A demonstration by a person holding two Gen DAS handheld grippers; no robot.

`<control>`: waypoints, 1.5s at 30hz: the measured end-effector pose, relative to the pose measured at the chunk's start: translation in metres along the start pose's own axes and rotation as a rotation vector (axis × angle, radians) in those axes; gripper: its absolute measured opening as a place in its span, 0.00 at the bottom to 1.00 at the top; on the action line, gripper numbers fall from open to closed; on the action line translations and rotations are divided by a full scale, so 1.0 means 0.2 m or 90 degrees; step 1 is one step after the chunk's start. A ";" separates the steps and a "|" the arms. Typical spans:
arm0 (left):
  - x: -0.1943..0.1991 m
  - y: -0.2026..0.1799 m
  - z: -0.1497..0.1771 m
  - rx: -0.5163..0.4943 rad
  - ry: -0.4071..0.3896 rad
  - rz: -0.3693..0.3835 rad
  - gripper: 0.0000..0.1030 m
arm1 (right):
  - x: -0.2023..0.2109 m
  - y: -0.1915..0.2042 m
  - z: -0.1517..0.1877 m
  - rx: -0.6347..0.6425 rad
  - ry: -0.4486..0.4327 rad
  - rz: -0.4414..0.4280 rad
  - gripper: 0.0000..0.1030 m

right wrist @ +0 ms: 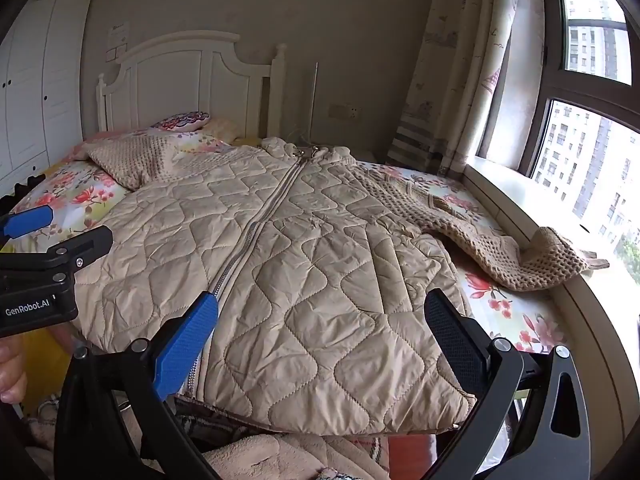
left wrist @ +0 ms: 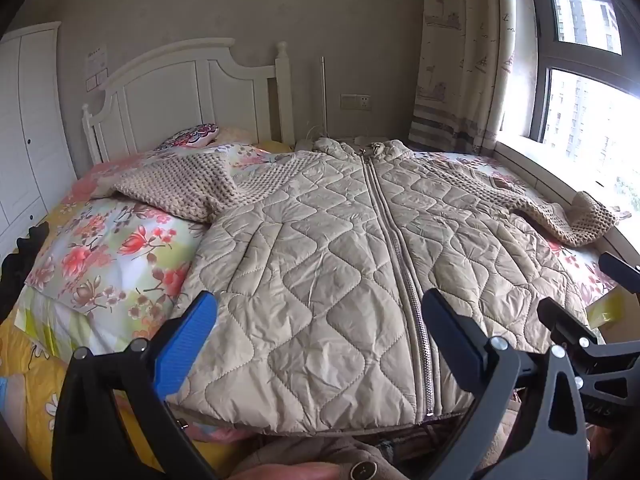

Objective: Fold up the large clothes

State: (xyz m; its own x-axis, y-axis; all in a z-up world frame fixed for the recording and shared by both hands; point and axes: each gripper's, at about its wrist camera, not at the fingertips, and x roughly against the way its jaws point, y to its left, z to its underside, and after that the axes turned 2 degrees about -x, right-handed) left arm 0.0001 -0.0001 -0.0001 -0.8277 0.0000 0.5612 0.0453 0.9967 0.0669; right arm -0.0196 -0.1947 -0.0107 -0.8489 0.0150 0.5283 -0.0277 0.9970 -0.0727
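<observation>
Jacket lies flat on the bed, zipped, front up, knit sleeves spread left and right. Left gripper and right gripper hover over the near hem — both wide, empty. Folding looks not yet begun; next, likely grab a sleeve and bring it across.

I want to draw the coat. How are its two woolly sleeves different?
The sleeve nearer the wardrobe lies short and bunched on the flowery bedding, pointing toward the pillows. The sleeve nearer the window stretches out long, and its cuff end kinks up against the windowsill. Both are the same chunky beige knit, joined to the quilted coat.
</observation>
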 end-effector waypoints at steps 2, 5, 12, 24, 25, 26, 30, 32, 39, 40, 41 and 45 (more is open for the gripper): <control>0.00 0.00 0.00 -0.001 0.000 0.001 0.98 | 0.00 0.00 0.00 0.001 -0.001 0.000 0.96; 0.01 0.00 0.00 0.000 -0.002 0.002 0.98 | 0.00 0.01 0.00 0.000 0.001 -0.001 0.96; 0.00 0.00 0.00 0.000 0.001 0.000 0.98 | 0.00 0.01 0.00 -0.001 0.004 -0.006 0.96; 0.00 0.00 0.00 0.003 0.003 0.003 0.98 | -0.01 0.00 0.01 -0.004 0.005 -0.010 0.96; 0.00 0.00 0.00 0.003 0.003 0.003 0.98 | -0.01 0.00 0.01 -0.005 0.006 -0.010 0.96; 0.00 0.00 0.00 0.003 0.003 0.003 0.98 | -0.01 0.00 0.01 -0.004 0.006 -0.010 0.96; 0.00 0.00 0.00 0.004 0.003 0.003 0.98 | -0.01 0.00 0.01 -0.005 0.006 -0.010 0.96; 0.00 0.00 0.00 0.004 0.003 0.003 0.98 | -0.01 0.00 0.01 -0.005 0.007 -0.010 0.96; 0.00 0.00 0.00 0.005 0.004 0.004 0.98 | -0.01 0.02 0.02 -0.009 0.011 -0.015 0.96; 0.00 0.00 0.00 0.005 0.003 0.004 0.98 | -0.01 0.01 0.02 -0.010 0.012 -0.016 0.96; 0.00 0.00 0.00 0.005 0.003 0.004 0.98 | -0.01 0.01 0.01 -0.009 0.012 -0.016 0.96; 0.00 0.01 0.00 0.005 0.004 0.005 0.98 | -0.01 0.01 0.01 -0.009 0.012 -0.016 0.96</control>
State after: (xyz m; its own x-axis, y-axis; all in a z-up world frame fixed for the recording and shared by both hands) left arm 0.0006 0.0009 -0.0001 -0.8236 0.0069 0.5671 0.0466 0.9974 0.0556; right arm -0.0191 -0.1937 -0.0146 -0.8378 -0.0092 0.5459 -0.0413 0.9981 -0.0466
